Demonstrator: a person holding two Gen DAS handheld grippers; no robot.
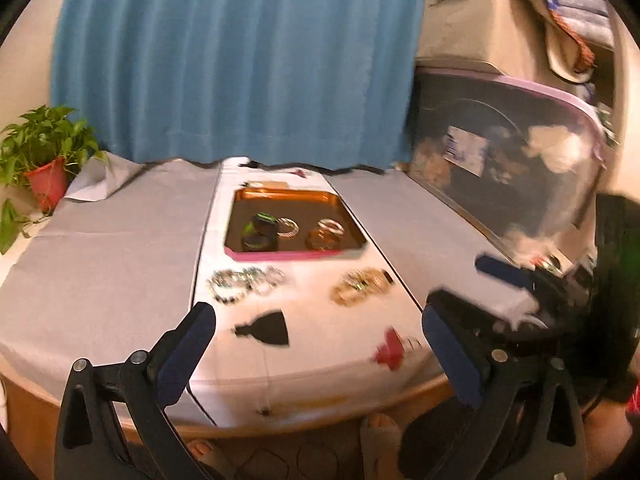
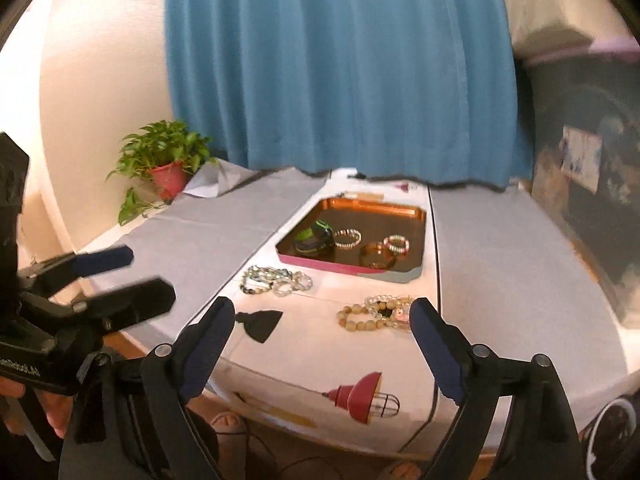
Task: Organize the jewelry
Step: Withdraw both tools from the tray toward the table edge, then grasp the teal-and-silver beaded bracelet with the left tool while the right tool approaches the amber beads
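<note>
Both grippers, left gripper (image 1: 316,344) and right gripper (image 2: 322,344), are held released, empty, near two bead-bracelet piles (image 2: 276,280); bangles lie farther in the copper tray (image 2: 416,216).

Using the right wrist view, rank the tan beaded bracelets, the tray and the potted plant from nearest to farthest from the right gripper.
1. Tan beaded bracelets, on the cloth just ahead of the right gripper.
2. Tray, farther back, centre.
3. Potted plant, far left corner.

Both wrist views side by side, off the near table edge, angled down, sharing the tray (image 1: 294,255) (image 2: 348,268).
</note>
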